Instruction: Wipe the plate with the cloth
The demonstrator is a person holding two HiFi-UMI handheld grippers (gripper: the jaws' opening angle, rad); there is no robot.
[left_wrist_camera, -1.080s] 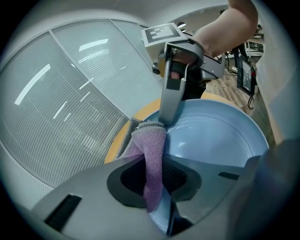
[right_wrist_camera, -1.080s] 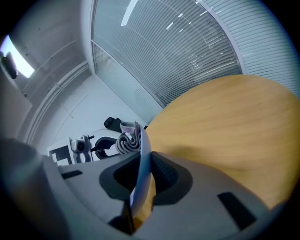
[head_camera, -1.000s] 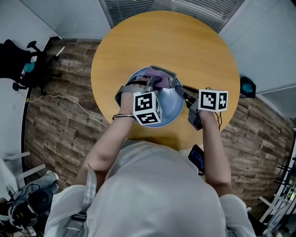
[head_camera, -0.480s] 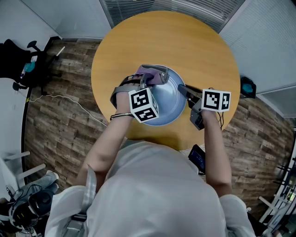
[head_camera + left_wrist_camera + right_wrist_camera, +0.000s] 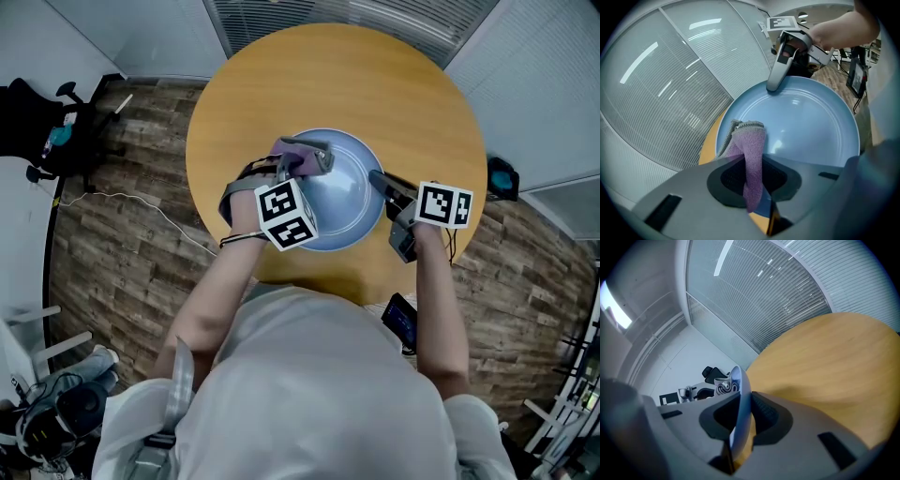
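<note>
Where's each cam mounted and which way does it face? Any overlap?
Head view: on the person's head, facing steeply down at the table; torso, forearms, left gripper and right gripper show.
Left gripper view: on the left gripper, along its jaws, shut on the cloth, across the plate; right gripper and hand show at the far rim.
Right gripper view: on the right gripper, along its jaws, clamped on the plate's rim, toward table and blinds; no body clearly shows.
Shared: plate in all three.

The counter (image 5: 337, 84) lies open beyond the plate (image 5: 354, 202). The left claw (image 5: 317, 157) with its cloth (image 5: 291, 150) blocks the plate's left rim, the right claw (image 5: 378, 176) its right rim.
</note>
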